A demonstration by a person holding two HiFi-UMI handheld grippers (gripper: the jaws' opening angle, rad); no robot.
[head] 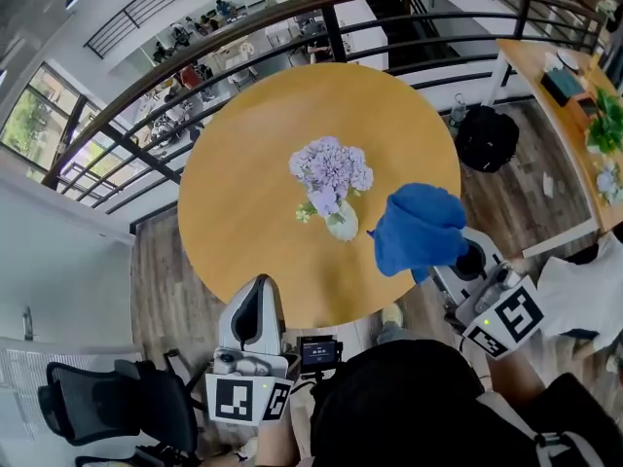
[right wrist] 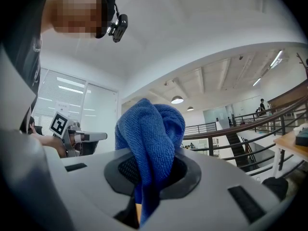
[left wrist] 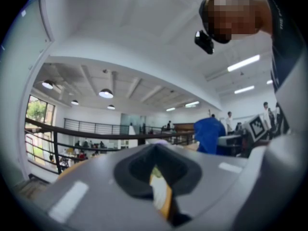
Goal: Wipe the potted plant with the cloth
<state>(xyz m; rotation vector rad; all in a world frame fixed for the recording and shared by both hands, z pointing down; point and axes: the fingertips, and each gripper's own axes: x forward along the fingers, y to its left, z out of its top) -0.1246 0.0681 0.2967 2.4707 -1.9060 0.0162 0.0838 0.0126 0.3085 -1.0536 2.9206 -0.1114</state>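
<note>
The potted plant [head: 331,175], lilac flowers in a pale vase, stands at the middle of a round wooden table [head: 243,193]. A blue cloth [head: 421,230] hangs bunched over the table's right edge, and my right gripper [head: 459,258] is shut on it. In the right gripper view the cloth [right wrist: 150,138] rises out of the closed jaws and hides the fingertips. My left gripper [head: 256,292] is at the table's near edge, shut and empty, its jaws pressed together in the left gripper view [left wrist: 158,179]. That view also shows the cloth [left wrist: 209,134] off to the right.
A dark railing [head: 146,125] curves behind the table. On the floor to the right lies a black bag [head: 487,137], beside a wooden desk [head: 550,90] with plants. A black office chair [head: 107,402] stands at the lower left.
</note>
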